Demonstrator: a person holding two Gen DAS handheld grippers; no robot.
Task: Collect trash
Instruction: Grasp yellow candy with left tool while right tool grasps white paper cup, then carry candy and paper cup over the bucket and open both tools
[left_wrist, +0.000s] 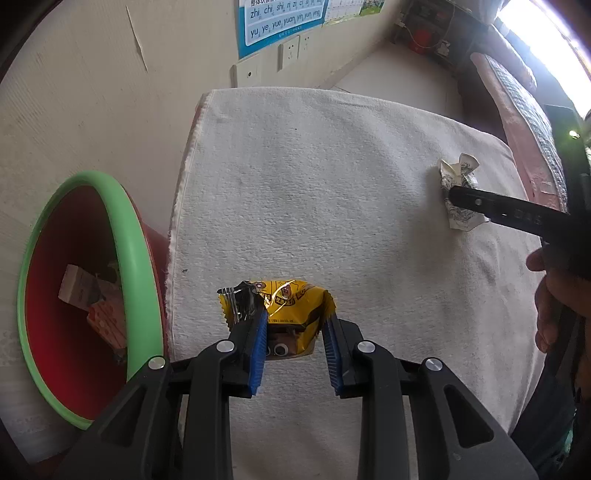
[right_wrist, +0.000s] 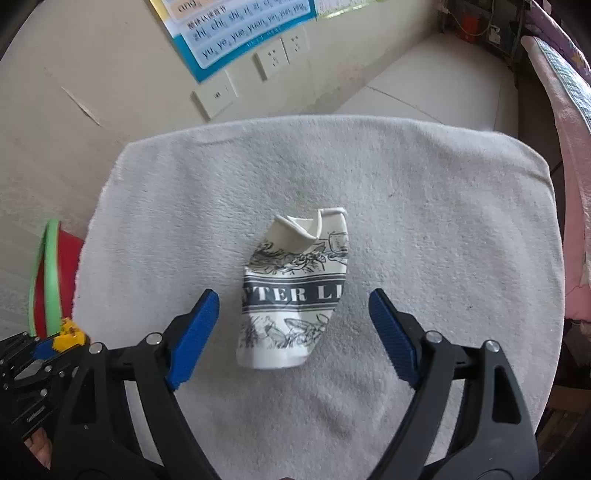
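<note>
A yellow snack wrapper is pinched between the blue pads of my left gripper, which is shut on it just above the white towel, near the towel's left edge. A red bin with a green rim stands beside that edge, with trash inside. A crushed white paper cup with dark print lies on the towel. My right gripper hangs over the cup, open, one pad on each side and neither touching it. In the left wrist view the cup lies far right, partly behind a black finger of the right gripper.
A cream wall with a blue poster and sockets runs behind the towel-covered table. A pink quilted bed edge lies to the right. A person's hand holds the right gripper. The bin's rim shows at far left.
</note>
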